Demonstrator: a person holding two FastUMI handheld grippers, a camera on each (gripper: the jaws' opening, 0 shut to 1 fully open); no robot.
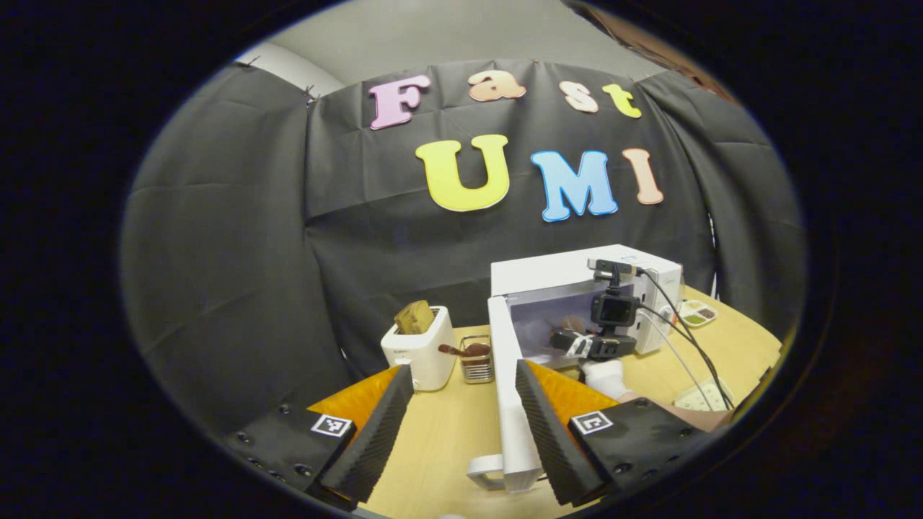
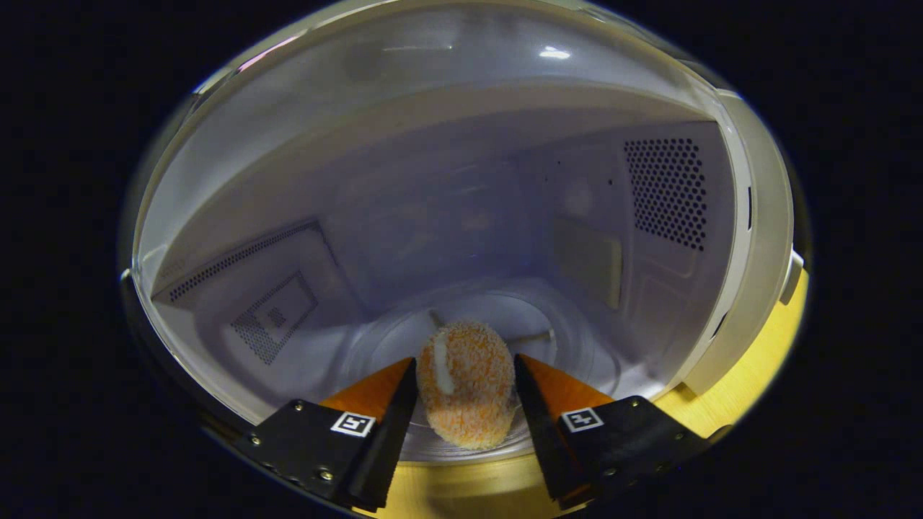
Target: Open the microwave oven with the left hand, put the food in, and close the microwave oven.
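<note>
Black cloth backed the worktop where the microwave oven stood door-open, right gripper jaws closed on the food inside, best lowered gently onto the turntable, left gripper jaws wide, empty

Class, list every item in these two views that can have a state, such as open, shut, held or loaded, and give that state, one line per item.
microwave oven: open
microwave door: swung out wide
breaded food: inside the oven, held
right hand-held gripper: shut on the breaded food
left hand-held gripper: open, holding nothing
toaster: loaded with a slice of bread
</note>
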